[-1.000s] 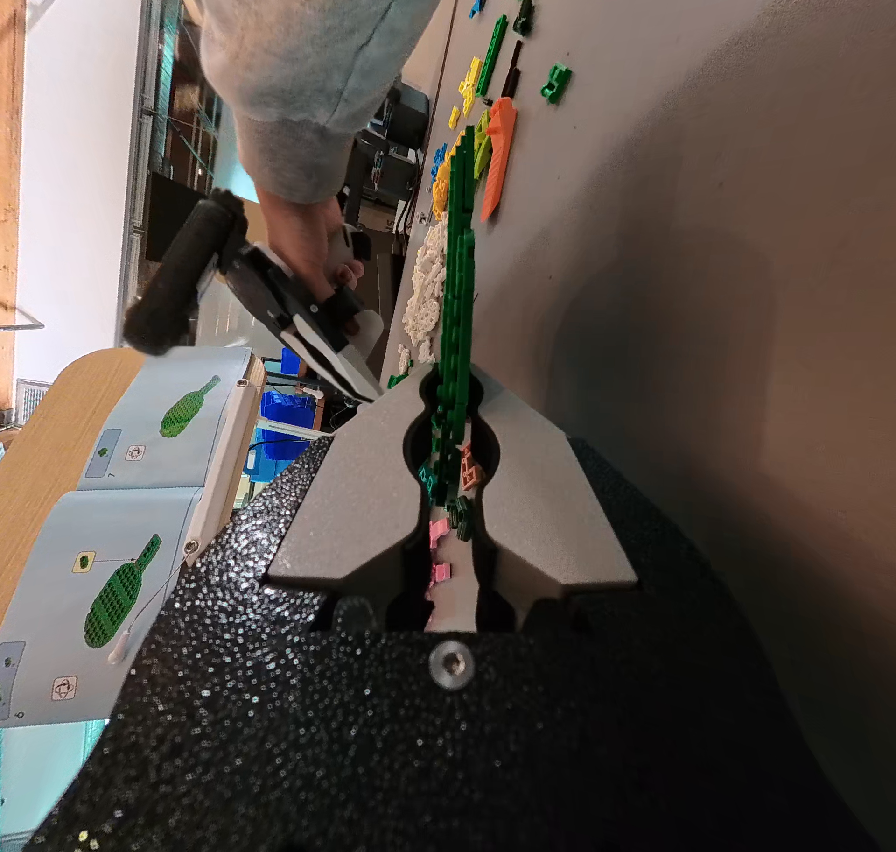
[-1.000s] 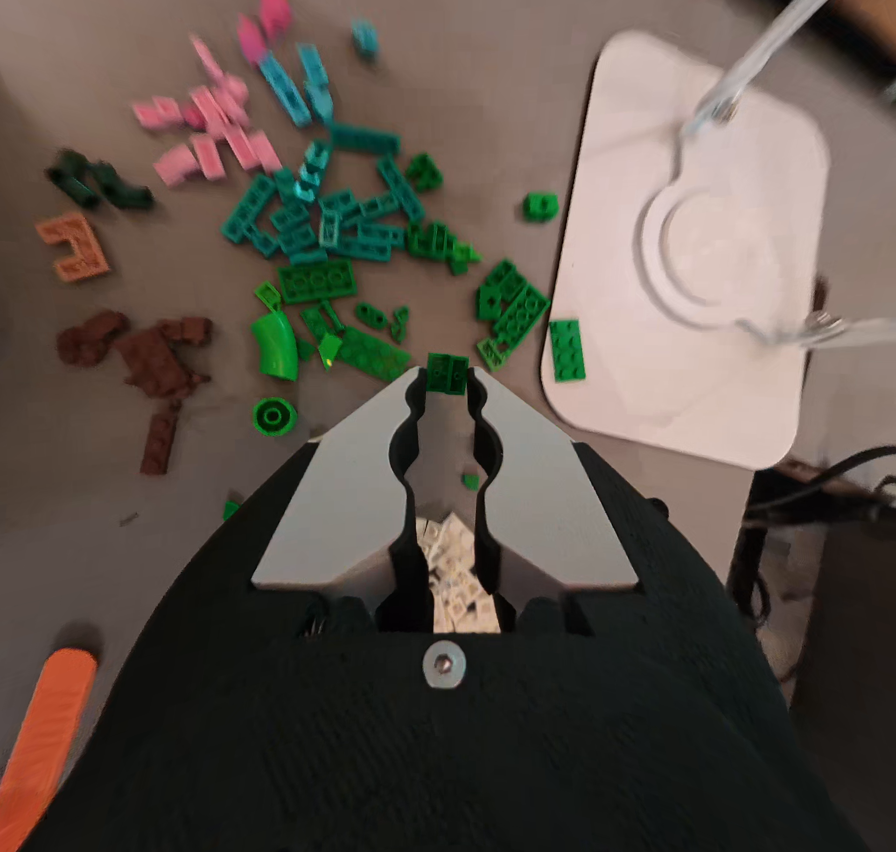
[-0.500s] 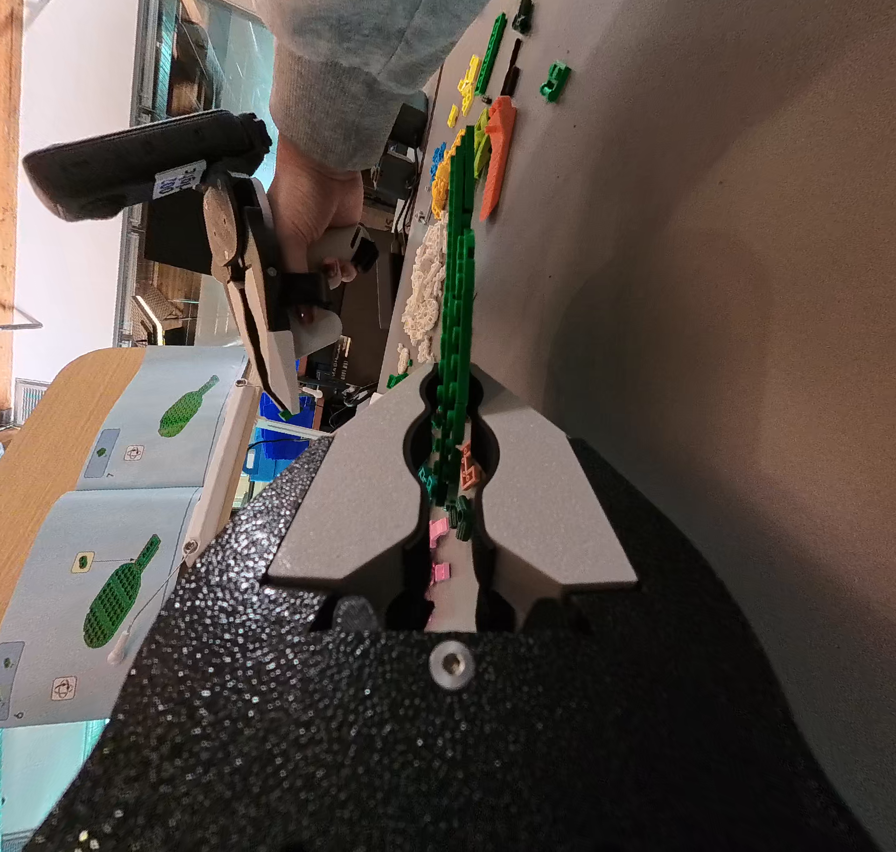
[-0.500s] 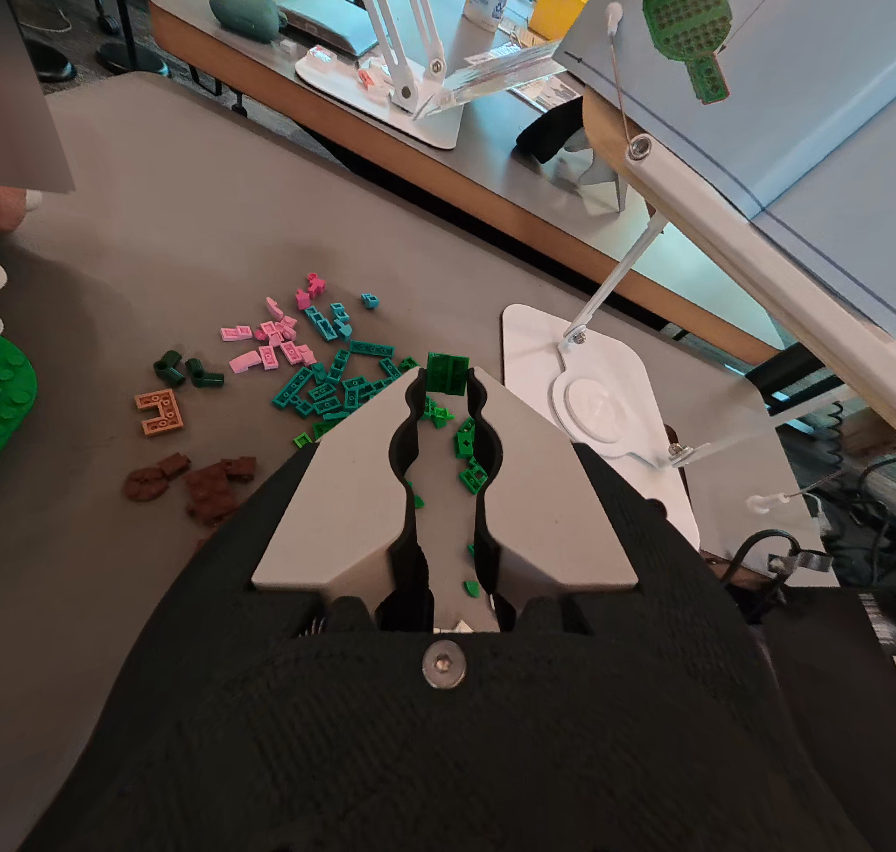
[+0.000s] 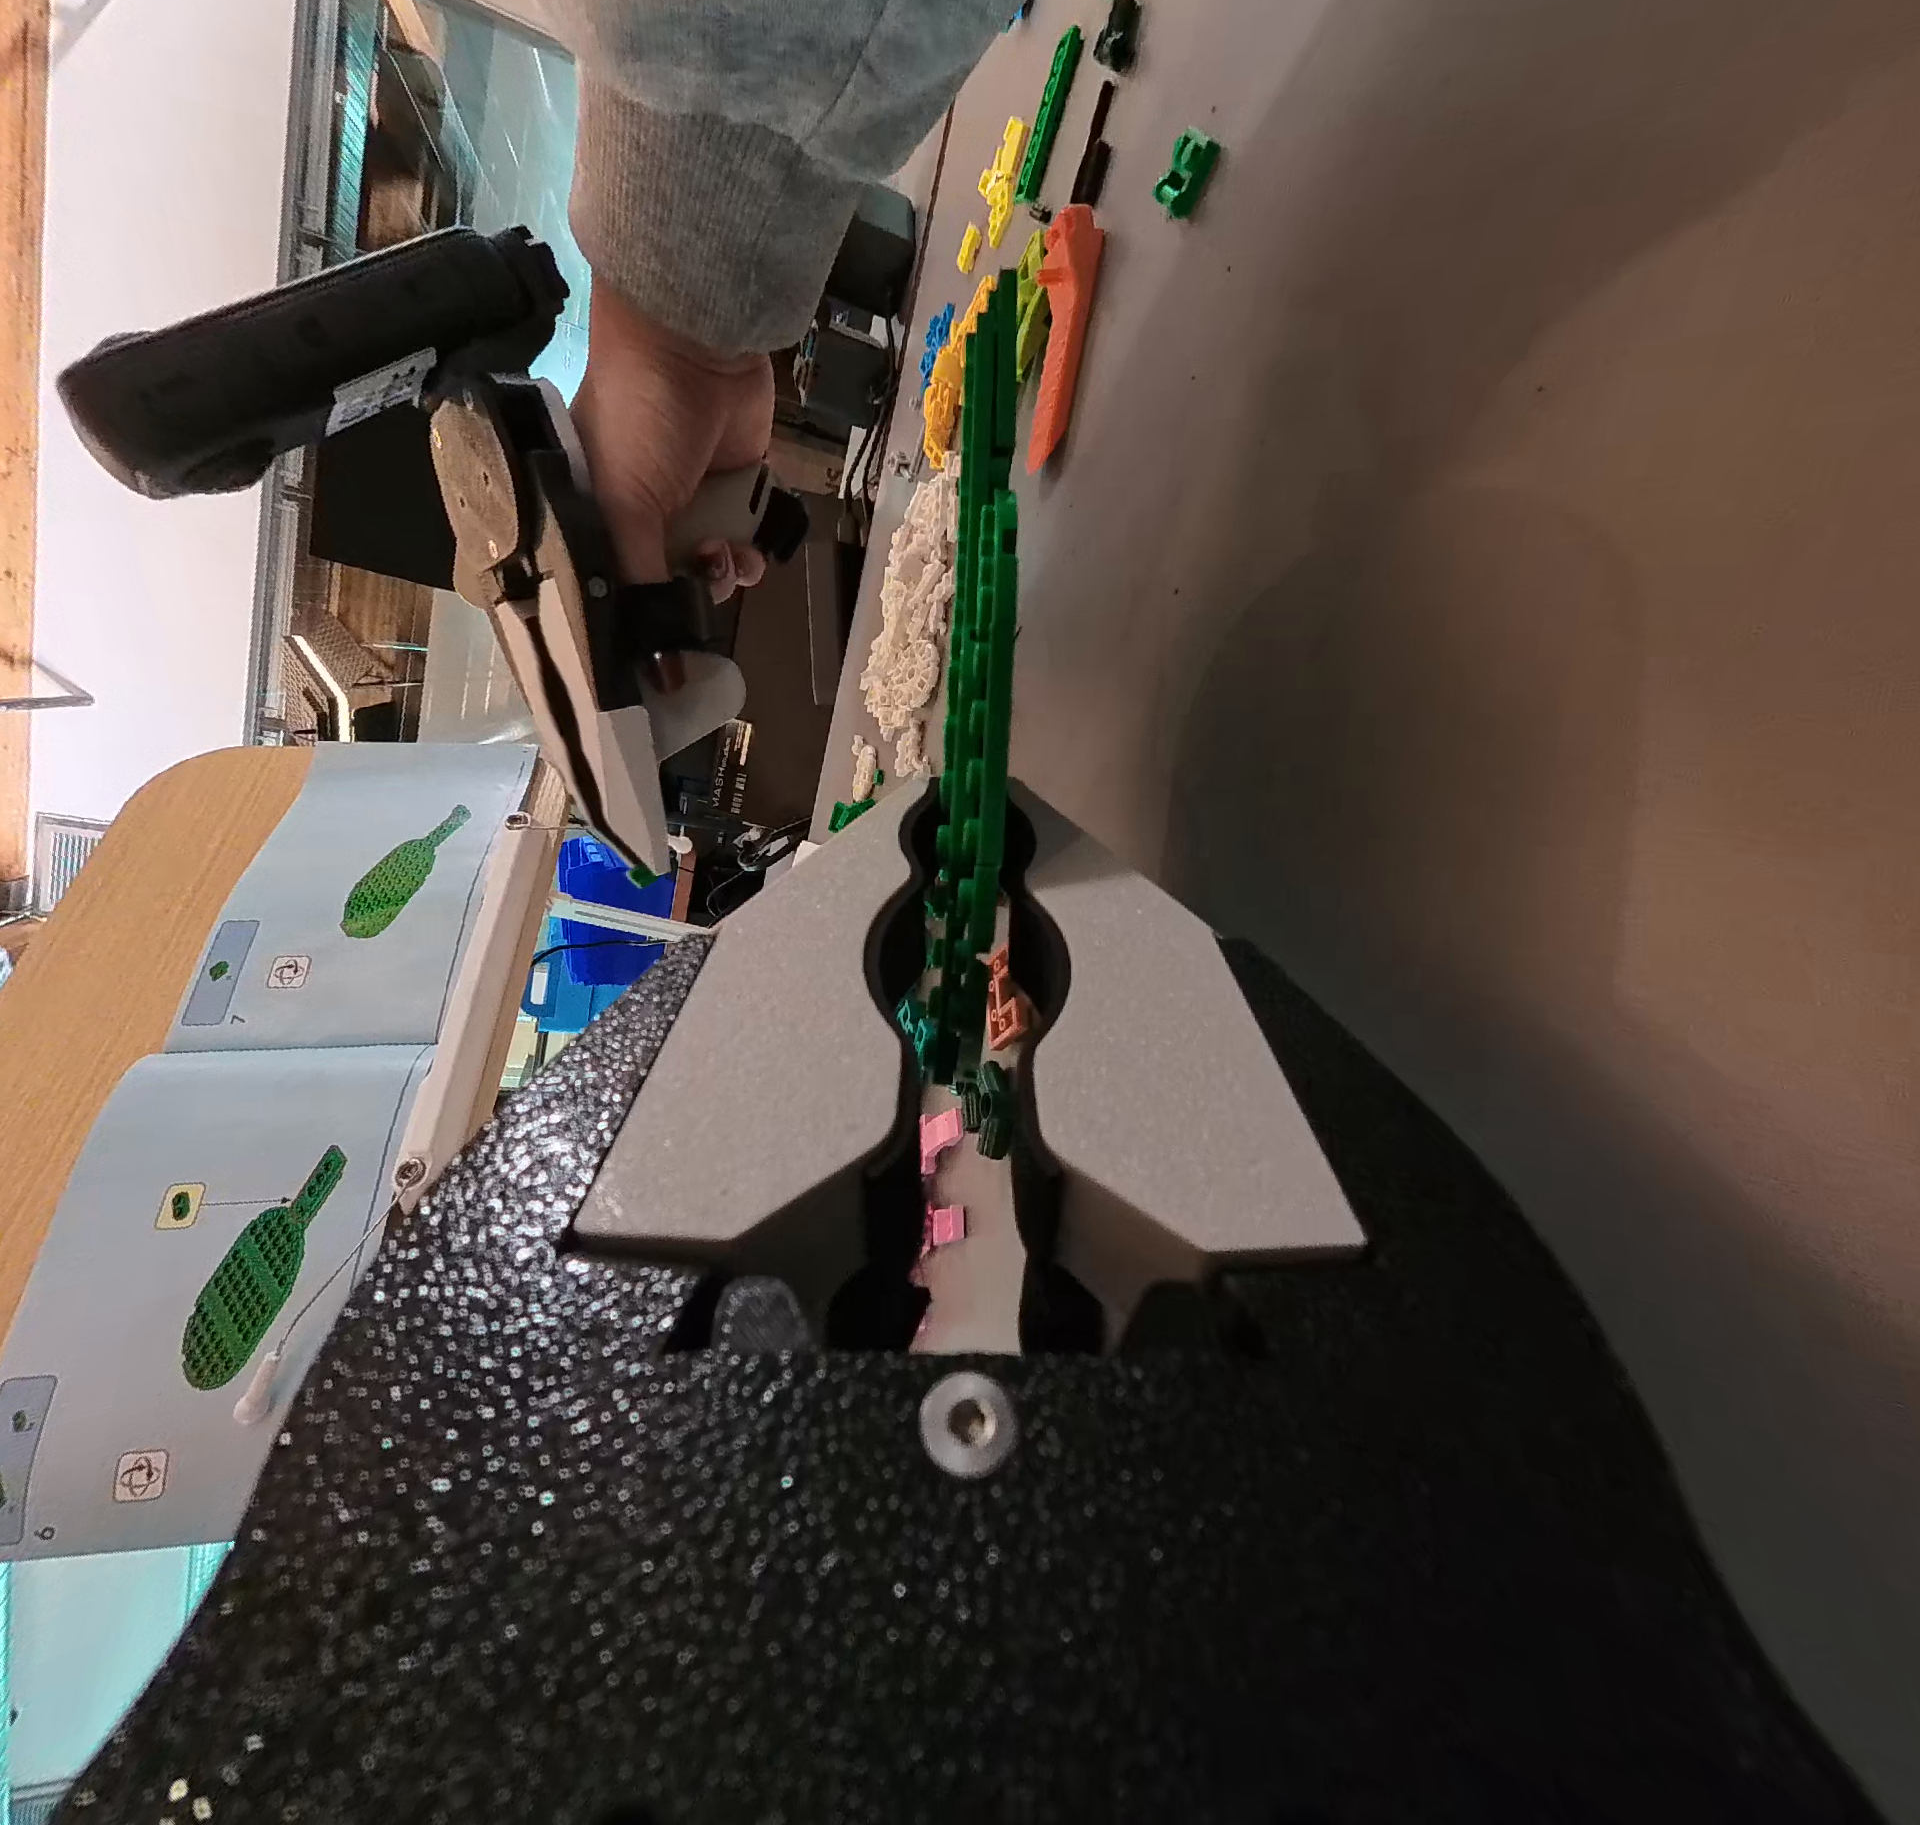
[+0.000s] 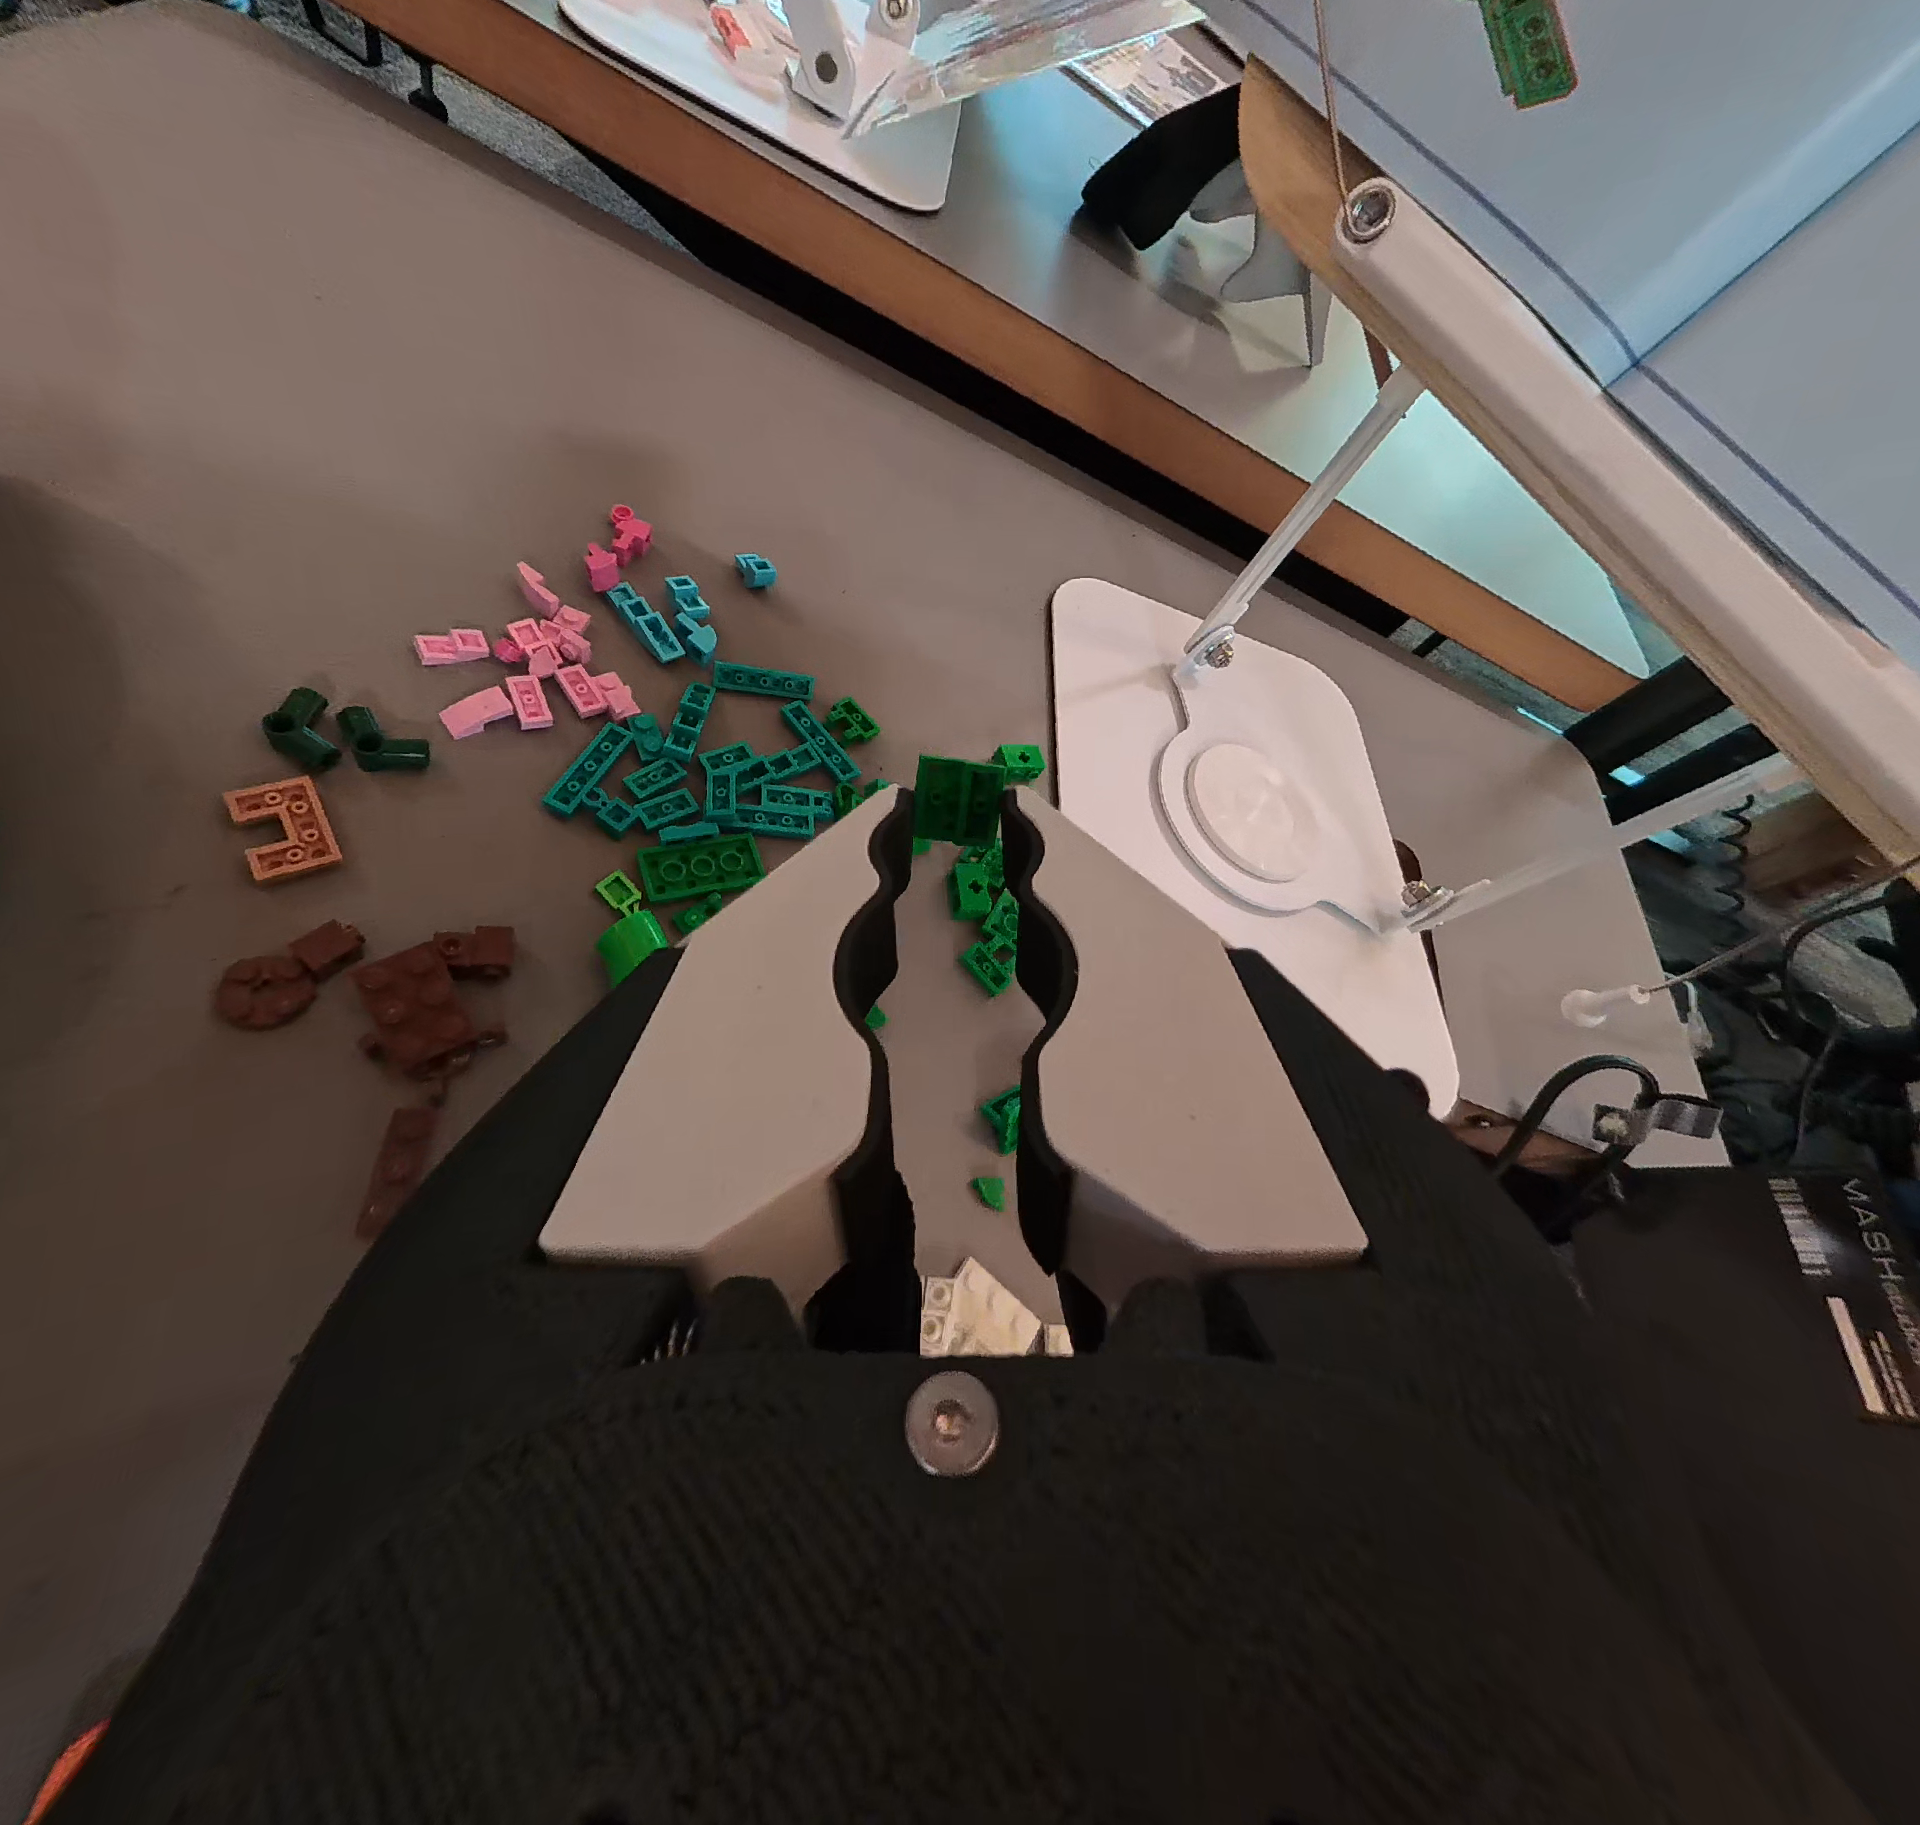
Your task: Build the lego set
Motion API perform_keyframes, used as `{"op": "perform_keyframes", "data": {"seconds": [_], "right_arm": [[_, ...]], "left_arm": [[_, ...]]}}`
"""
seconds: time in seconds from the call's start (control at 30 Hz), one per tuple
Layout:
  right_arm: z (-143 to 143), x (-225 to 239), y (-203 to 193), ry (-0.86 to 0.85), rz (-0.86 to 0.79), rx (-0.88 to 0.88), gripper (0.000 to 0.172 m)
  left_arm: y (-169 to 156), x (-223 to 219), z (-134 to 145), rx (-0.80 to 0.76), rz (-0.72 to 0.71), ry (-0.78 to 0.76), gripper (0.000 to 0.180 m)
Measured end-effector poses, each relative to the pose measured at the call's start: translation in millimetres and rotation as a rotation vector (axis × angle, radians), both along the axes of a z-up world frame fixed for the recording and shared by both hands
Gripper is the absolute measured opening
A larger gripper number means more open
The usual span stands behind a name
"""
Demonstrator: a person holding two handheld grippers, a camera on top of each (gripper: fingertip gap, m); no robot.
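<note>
- The right gripper (image 6: pixel 958 807) clamps a small green plate (image 6: pixel 958 801) at its very tips, both black pads pressed to the plate's sides, raised above the grey table (image 6: pixel 312 341).
- The left gripper (image 5: pixel 971 819) is closed on the edge of a flat dark-green brick assembly (image 5: pixel 982 570), seen edge-on, so its face and full outline cannot be made out; its lower end is hidden between the fingers.
- Below the right gripper lie loose bright-green bricks (image 6: pixel 992 928), partly hidden by the fingers, with teal plates (image 6: pixel 717 767), pink pieces (image 6: pixel 540 663), brown pieces (image 6: pixel 405 996) and a tan bracket piece (image 6: pixel 283 828) farther left.
- Just right of the held plate stands a white stand base (image 6: pixel 1299 736); its arm runs out of frame.
- In the left wrist view, a hand (image 5: pixel 665 445) in a grey sleeve (image 5: pixel 748 113) holds the right gripper in the air, a speck of green at its tip.
- Beyond the assembly lie white pieces (image 5: pixel 914 612), yellow pieces (image 5: pixel 951 373) and an orange piece (image 5: pixel 1065 331).
- An instruction booklet (image 5: pixel 260 996) is cut off at the frame edge.
</note>
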State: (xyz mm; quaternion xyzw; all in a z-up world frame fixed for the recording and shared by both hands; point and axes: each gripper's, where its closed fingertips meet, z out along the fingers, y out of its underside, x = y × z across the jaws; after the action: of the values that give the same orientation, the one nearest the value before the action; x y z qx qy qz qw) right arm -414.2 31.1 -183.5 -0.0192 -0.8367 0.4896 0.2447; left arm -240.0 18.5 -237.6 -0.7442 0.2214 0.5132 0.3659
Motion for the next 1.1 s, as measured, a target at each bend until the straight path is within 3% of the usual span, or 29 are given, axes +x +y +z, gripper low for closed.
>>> {"op": "perform_keyframes", "data": {"seconds": [0.1,0.27,0.37,0.6,0.8,0.97,1.1], "right_arm": [[-9,-6,6,-0.007,-0.043,0.047,0.015],[-52,-47,51,-0.097,-0.378,0.351,0.016],[-58,-62,64,-0.121,-0.496,0.417,0.016],[-74,-48,31,-0.260,-0.330,0.513,0.015],[-91,-46,15,-0.364,-0.291,0.540,0.016],[-69,-53,15,-0.403,-0.327,0.429,0.030],[-58,-65,49,-0.491,-0.484,0.384,0.029]], "left_arm": [[0,0,0,-0.001,0.000,0.000,0.006],[0,0,0,-0.002,-0.001,0.001,0.006],[0,0,-1,-0.004,0.000,0.002,0.006],[1,0,-1,-0.006,-0.002,0.003,0.006],[1,1,-1,-0.003,-0.003,0.002,0.006],[1,0,0,0.001,-0.004,-0.001,0.005],[1,0,0,0.004,-0.004,-0.005,0.006]]}}
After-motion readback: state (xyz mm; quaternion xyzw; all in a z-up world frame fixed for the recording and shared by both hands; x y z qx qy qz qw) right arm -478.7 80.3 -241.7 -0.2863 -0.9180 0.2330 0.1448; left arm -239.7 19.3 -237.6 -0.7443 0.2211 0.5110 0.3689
